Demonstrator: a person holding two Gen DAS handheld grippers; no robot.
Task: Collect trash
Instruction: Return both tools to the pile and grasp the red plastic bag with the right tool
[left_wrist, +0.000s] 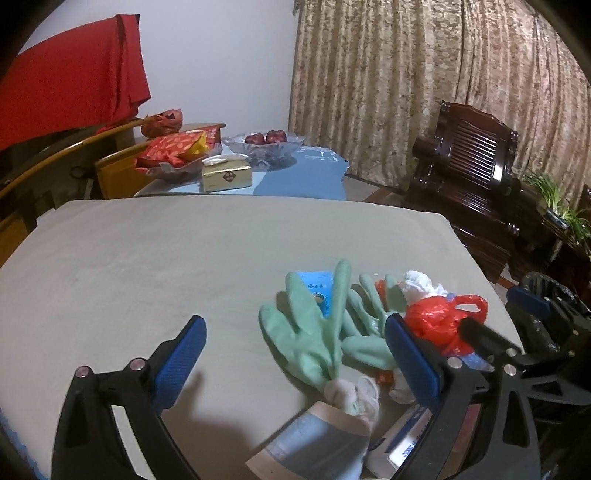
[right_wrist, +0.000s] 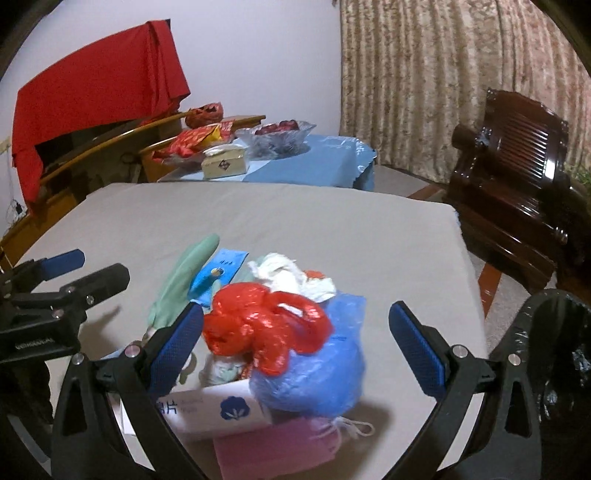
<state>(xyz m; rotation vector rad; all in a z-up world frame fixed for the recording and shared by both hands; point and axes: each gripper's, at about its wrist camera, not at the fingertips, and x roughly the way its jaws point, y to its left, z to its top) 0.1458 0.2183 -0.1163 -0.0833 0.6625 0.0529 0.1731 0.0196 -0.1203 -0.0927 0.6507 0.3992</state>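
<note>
A heap of trash lies near the front right of the grey table (left_wrist: 166, 251). It holds green rubber gloves (left_wrist: 314, 332), a blue packet (left_wrist: 319, 291), a red plastic bag (right_wrist: 258, 328), a blue plastic bag (right_wrist: 317, 373), crumpled white tissue (right_wrist: 284, 277), a white carton (right_wrist: 207, 410) and a pink mask (right_wrist: 277, 446). My left gripper (left_wrist: 295, 358) is open just before the gloves, its right finger beside the red bag (left_wrist: 439, 321). My right gripper (right_wrist: 295, 347) is open, its fingers on either side of the red and blue bags. Neither holds anything.
A black-lined trash bin (right_wrist: 561, 369) stands at the table's right edge. Behind is a blue-clothed table (left_wrist: 303, 173) with a tissue box (left_wrist: 227, 173), snacks and a fruit bowl (left_wrist: 264, 144). A dark wooden chair (left_wrist: 476, 173) and curtain are on the right.
</note>
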